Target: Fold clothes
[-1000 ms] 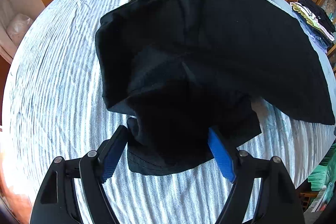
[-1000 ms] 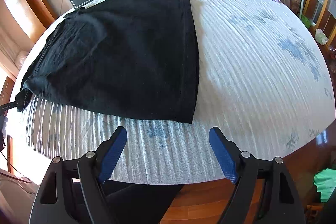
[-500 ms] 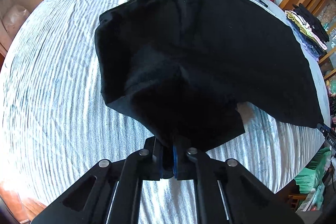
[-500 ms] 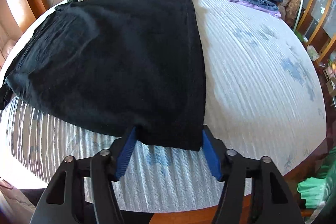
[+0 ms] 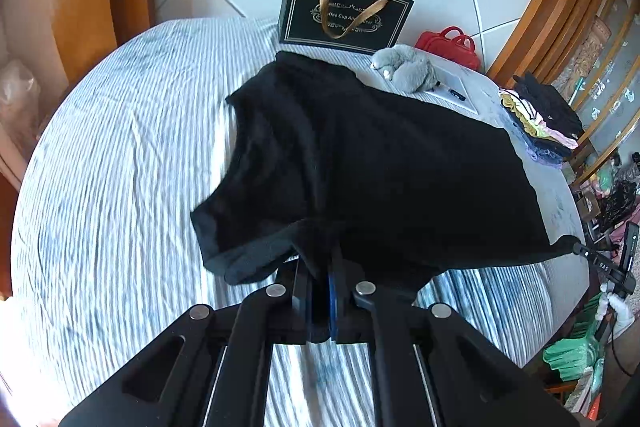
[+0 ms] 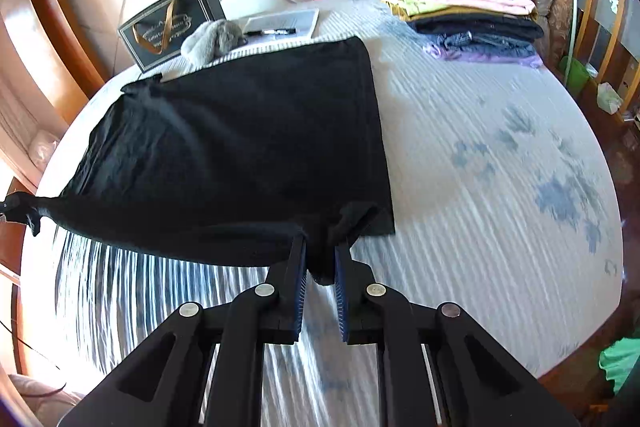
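Observation:
A black shirt (image 5: 380, 167) lies spread on the striped bedcover (image 5: 112, 167), with its near edge lifted and stretched. My left gripper (image 5: 320, 267) is shut on the bunched sleeve end of that edge. In the right wrist view the shirt (image 6: 240, 147) hangs taut toward the left. My right gripper (image 6: 322, 251) has its jaws closing on the hem corner, and the blue pads (image 6: 301, 283) pinch a fold of cloth that is pulled up off the bed. The far edge of the shirt still rests flat.
A black gift bag (image 5: 346, 13), a grey plush toy (image 5: 406, 69), a red bag (image 5: 448, 45) and a notebook with a pen (image 6: 282, 23) sit by the tiled wall. A stack of folded clothes (image 6: 468, 3) stands at the far right corner. Wooden frames border both sides.
Both grippers went from open over the bed to closed on the shirt's near edge. They have since risen, lifting and stretching that edge off the cover.

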Demonstrator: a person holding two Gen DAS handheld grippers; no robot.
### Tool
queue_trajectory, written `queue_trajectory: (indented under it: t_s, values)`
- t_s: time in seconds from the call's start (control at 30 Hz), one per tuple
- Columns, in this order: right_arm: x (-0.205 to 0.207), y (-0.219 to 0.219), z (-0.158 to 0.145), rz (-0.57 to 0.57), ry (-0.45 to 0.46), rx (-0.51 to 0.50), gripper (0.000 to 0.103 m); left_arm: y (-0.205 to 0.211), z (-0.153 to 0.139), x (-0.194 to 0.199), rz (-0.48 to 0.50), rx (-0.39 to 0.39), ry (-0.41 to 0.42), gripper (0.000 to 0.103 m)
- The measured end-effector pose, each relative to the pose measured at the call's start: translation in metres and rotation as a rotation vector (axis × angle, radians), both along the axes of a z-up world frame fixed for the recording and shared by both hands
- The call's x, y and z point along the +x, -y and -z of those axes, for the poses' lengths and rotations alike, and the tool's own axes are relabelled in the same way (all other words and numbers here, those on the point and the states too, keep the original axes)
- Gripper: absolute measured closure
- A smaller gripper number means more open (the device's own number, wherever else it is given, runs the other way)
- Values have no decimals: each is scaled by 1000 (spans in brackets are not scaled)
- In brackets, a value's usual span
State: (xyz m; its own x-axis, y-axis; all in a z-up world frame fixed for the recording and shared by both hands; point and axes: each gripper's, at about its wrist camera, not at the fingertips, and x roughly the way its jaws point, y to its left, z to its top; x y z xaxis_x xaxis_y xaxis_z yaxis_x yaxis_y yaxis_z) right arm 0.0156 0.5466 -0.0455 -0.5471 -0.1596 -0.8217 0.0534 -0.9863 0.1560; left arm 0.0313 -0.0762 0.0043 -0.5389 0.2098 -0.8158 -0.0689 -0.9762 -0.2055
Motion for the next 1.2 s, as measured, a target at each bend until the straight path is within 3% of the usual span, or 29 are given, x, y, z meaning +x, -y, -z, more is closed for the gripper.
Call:
queue_trajectory:
  t_s: [0.23,0.3,0.47,0.53,0.6,0.63,0.67,0.7,0.73,0.77,0.97,1.13,1.2]
  values:
    - [-141,0,-14,-47,8,48,91,-14,10,-164,22,-68,48,99]
    - [-187,3,-12,-68,19,82,91,-26,11,-191,24,-90,63,99]
    - [-293,12,3,-115,56,154,91,-38,43,-297,24,-144,121,99]
    - [-327,16,16,-120,79,172,90,-40,63,-334,11,-130,147,98]
    - [-355,17,29,-93,84,192,84,-36,81,-362,-13,-107,185,93]
    - [-365,16,34,-69,86,203,71,-33,88,-374,-27,-101,197,90]
    - [-373,16,37,-45,88,220,55,-28,88,-377,-47,-112,193,78]
    - [-378,16,38,-25,85,230,48,-23,86,-378,-65,-121,184,57]
    - [-377,15,36,-12,74,225,41,-16,80,-373,-73,-122,164,49]
    - [-372,13,32,-5,59,215,41,-10,73,-366,-74,-118,146,42]
    - [-289,1,20,23,26,213,34,30,53,-289,-116,-189,125,30]
    - [-203,-23,42,95,111,177,32,41,85,-224,-119,-223,175,27]
    - [-178,-28,53,108,136,162,29,41,101,-206,-126,-197,208,27]
